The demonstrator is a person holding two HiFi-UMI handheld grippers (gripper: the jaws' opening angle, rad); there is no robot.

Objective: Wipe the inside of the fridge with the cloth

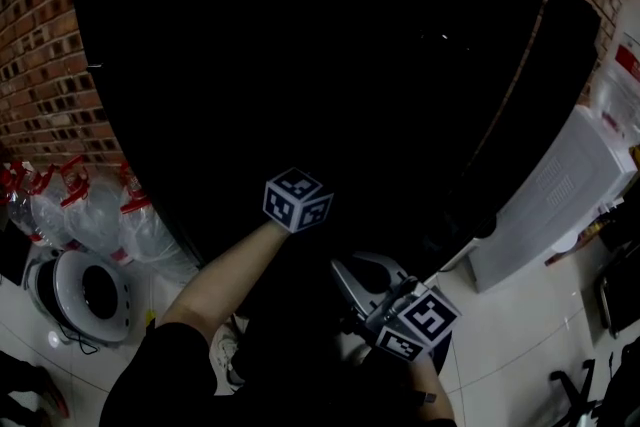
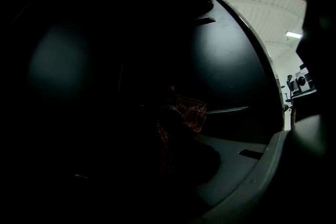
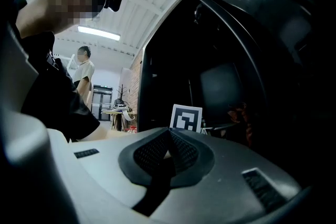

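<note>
pinched the cloth [image 2: 186, 112] by a bunched fold in the left tool [image 2: 170, 147], judged it soft, light, limp; held right tool [image 3: 167, 152] pressed together, empty.

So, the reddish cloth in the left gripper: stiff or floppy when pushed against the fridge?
Probably floppy: the cloth bunches and droops from the left gripper. Likely light, since a shut-jaw pinch alone carries it. It may fold rather than slide flat.

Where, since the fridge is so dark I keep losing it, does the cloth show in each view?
Head view: not visible; the fridge interior is black.
Left gripper view: cloth at centre, reddish, at the jaws.
Right gripper view: cloth right of centre, beside the marker cube.
Shared landmark: the black fridge.
</note>
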